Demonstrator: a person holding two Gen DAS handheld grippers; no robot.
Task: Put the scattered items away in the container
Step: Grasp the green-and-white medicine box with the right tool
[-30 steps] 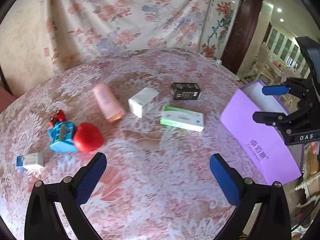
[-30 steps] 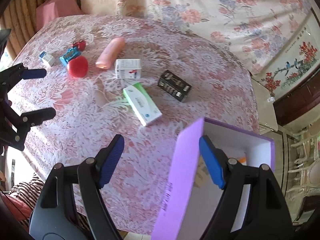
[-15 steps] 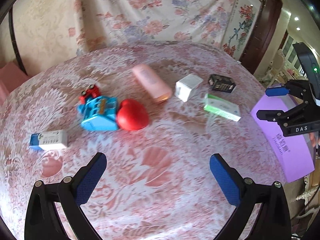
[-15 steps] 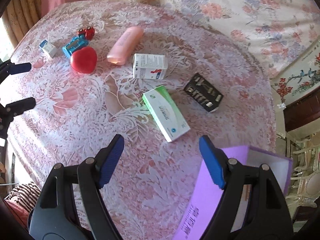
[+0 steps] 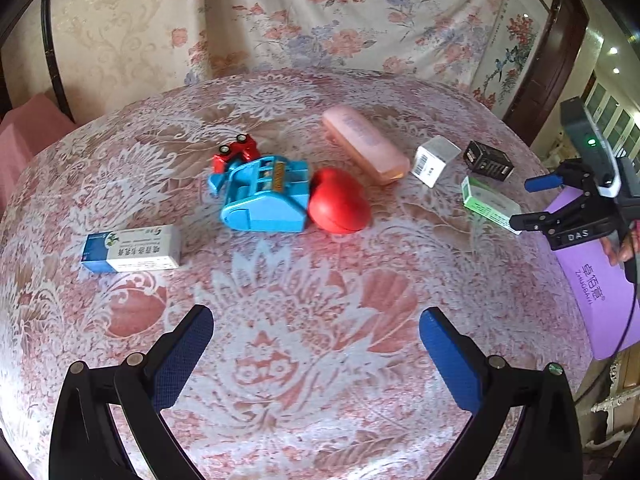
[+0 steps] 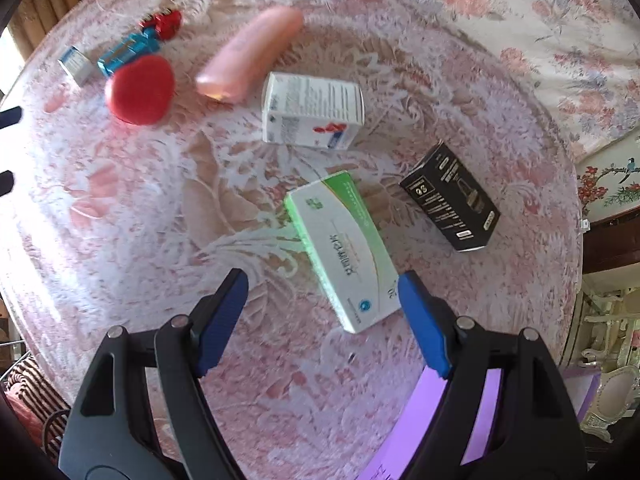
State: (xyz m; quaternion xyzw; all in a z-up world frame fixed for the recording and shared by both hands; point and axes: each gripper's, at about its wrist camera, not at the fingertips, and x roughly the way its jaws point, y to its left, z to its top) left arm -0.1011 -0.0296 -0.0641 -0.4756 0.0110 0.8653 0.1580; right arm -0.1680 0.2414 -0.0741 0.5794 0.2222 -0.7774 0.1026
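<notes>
My left gripper (image 5: 316,360) hangs open over bare cloth, nearer me than the blue toy (image 5: 266,196), the small red car (image 5: 236,150) and the red heart (image 5: 340,200). A blue-and-white box (image 5: 132,248) lies to their left. My right gripper (image 6: 322,320) is open just above the near end of the green-and-white box (image 6: 344,248), with nothing between its pads. Around it lie a white box (image 6: 312,110), a black box (image 6: 450,200) and a pink tube (image 6: 252,54). The purple container (image 5: 600,280) sits at the table's right edge, below the right gripper (image 5: 532,202).
A round table under a pink lace cloth (image 5: 300,360) carries everything. A floral curtain (image 5: 320,12) hangs behind it. A dark door frame (image 5: 552,52) and white furniture stand to the right, past the table's edge.
Both grippers have sunk toward the table. The left one slid left, bringing the toys to the middle of its view. The right one left the purple container and came over the green-and-white box.
</notes>
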